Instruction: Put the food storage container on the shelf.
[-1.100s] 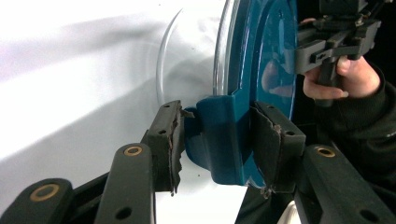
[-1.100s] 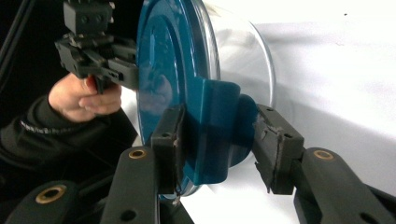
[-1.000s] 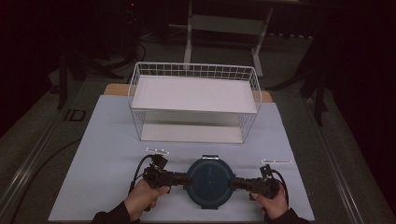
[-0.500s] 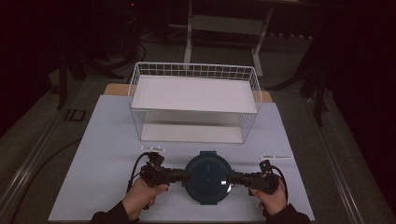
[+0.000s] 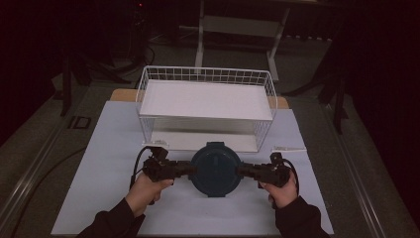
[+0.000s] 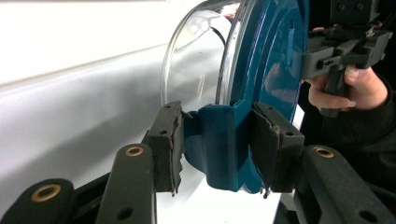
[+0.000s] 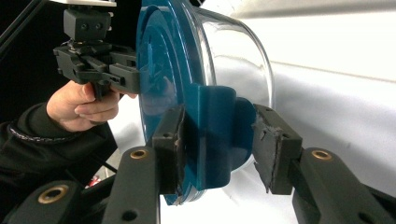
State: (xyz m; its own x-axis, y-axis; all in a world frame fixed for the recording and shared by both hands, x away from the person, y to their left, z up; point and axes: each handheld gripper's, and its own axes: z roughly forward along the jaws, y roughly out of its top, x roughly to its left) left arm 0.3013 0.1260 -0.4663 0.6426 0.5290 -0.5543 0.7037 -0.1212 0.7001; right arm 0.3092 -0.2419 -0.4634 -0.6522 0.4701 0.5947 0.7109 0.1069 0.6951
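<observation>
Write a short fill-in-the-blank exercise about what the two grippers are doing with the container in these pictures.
1. The left gripper and the right gripper clamp the tabs of a container lid coloured ____.
2. Under the lid, the container's bowl is made of clear ____.
3. Behind the container stands a white wire ____.
4. The shelf of the rack carries ____ objects.

Missing words: blue; plastic; rack; no

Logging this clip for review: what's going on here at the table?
A person holds a round clear-walled container with a dark blue lid between two hand-held grippers. The left gripper clamps the blue tab on one side of the lid, the right gripper the tab on the opposite side. The container sits over the white table, just in front of a white wire basket shelf.
</observation>
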